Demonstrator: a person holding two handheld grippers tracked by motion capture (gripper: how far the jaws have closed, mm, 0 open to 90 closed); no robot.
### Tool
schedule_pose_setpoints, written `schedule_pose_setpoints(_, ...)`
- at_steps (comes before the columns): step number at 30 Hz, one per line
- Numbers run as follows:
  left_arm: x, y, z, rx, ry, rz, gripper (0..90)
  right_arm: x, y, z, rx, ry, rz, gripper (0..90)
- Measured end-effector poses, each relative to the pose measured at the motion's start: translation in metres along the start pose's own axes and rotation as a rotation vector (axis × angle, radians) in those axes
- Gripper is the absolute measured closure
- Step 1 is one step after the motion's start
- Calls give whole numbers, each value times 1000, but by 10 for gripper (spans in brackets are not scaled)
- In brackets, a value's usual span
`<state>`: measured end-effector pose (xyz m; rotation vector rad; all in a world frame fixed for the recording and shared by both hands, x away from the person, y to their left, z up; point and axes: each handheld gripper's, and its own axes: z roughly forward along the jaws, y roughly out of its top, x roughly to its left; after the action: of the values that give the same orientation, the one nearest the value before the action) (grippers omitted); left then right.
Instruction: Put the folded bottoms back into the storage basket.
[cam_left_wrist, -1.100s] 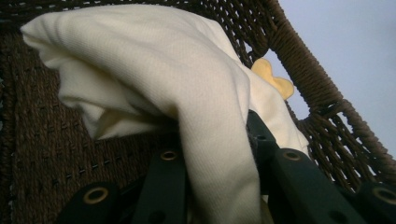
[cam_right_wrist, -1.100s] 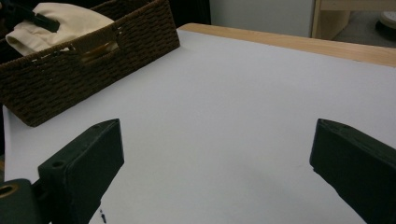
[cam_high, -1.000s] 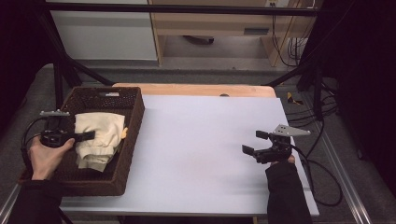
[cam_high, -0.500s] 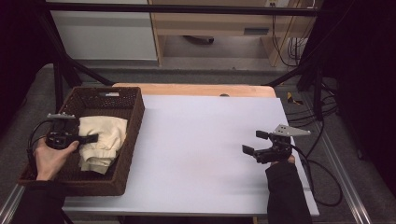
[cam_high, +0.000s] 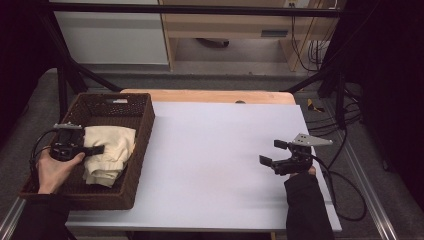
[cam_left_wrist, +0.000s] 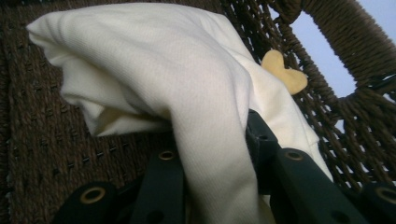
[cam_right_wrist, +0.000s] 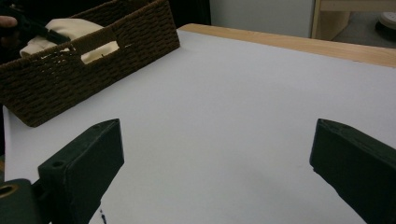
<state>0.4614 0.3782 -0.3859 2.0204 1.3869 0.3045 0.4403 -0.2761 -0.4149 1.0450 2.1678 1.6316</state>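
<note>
left edge of worktop: brown woven basket (cam_high: 142, 125), open-topped, handle cut-out in its end wall. inside, toward the wall nearest the middle of the worktop: cream folded cloth (cam_high: 110, 152), bunched, one fold draped over the jaws in the left gripper view.

left gripper (cam_high: 92, 149): inside the basket, clenched on a fold of the cream folded cloth (cam_left_wrist: 187, 93); fabric pinched between the jaws, bulk of it hanging loose beyond them. small yellow heart-shaped patch (cam_left_wrist: 282, 72) on the cloth, lying against the basket weave (cam_left_wrist: 56, 140).

risks, judged: grip on a single fold only, so likely slip-out or unfolding if lifted fast. loose bulk liable to drag on the rough weave or catch in the handle cut-out. light basket apt to tip or slide toward the left edge if the cloth snags during a pull.

middle of worktop (cam_high: 215, 150): bare white surface.

right edge of worktop: right gripper (cam_high: 270, 152), released, jaws wide apart, nothing between them, just above the surface (cam_right_wrist: 233, 116), well apart from the basket (cam_right_wrist: 70, 79). not placed to steady the basket should it shift.
</note>
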Motion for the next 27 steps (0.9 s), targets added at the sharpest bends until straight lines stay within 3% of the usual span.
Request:
schedule_pose_setpoints(8,2,-2,2,2,33,22,701,0,0,0,0,0,0,33)
schedule_pose_setpoints(11,3,-3,2,-4,68,45,662,0,0,0,-1,0,-1,33)
schedule_pose_setpoints(13,5,-3,1,-23,111,47,570,0,0,0,-1,0,-1,33)
schedule_pose_setpoints(15,8,-3,-3,-34,146,26,398,0,0,0,-1,0,-1,33)
schedule_pose_setpoints(18,12,-2,-11,-61,163,-11,187,0,0,-1,-1,-1,-2,33)
schedule_pose_setpoints(23,11,0,-23,-115,156,-25,77,0,0,0,-2,0,0,33)
schedule_pose_setpoints(27,6,2,-27,-135,126,-36,45,0,0,0,-3,0,-1,33)
